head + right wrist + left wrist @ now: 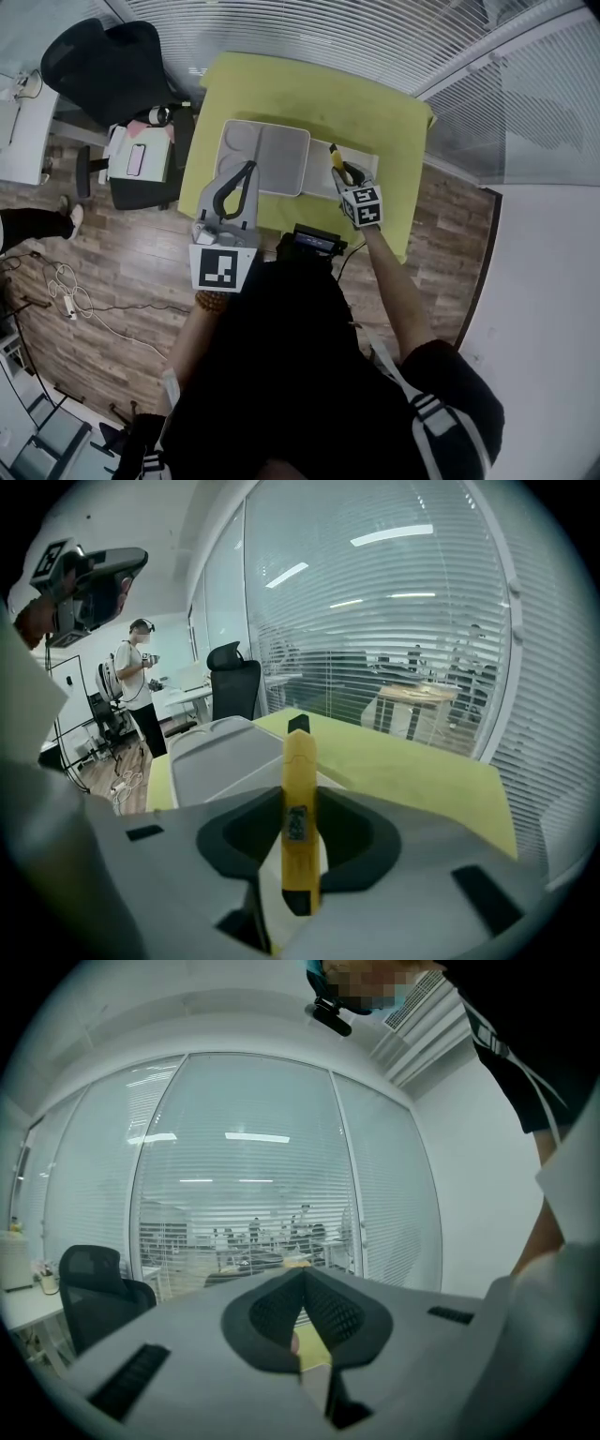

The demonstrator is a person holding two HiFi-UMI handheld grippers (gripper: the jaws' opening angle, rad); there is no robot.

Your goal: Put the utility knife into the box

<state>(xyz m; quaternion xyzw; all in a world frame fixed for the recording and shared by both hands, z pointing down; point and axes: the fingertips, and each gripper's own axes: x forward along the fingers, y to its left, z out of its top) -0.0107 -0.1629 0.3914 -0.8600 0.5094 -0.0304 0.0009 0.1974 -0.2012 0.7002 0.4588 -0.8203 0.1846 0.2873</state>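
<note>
Showing the right gripper (300,803) clamped on a slim yellow plastic utility knife (299,757), its black tip pointing away from the holder, at the right side of the open, shallow grey plastic box (272,155) on the yellow-green table (281,89). The left gripper (302,1281), jaws pressed together with nothing between them, hung over the box's near left part. A black office chair (112,56) stood beyond the table's left end

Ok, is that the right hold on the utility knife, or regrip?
That hold looks fine. The right gripper pinches the utility knife across its slim yellow mid-body from the butt end, black tip ahead toward the box. The handle lies along the jaws, so it should go in tip-first.
</note>
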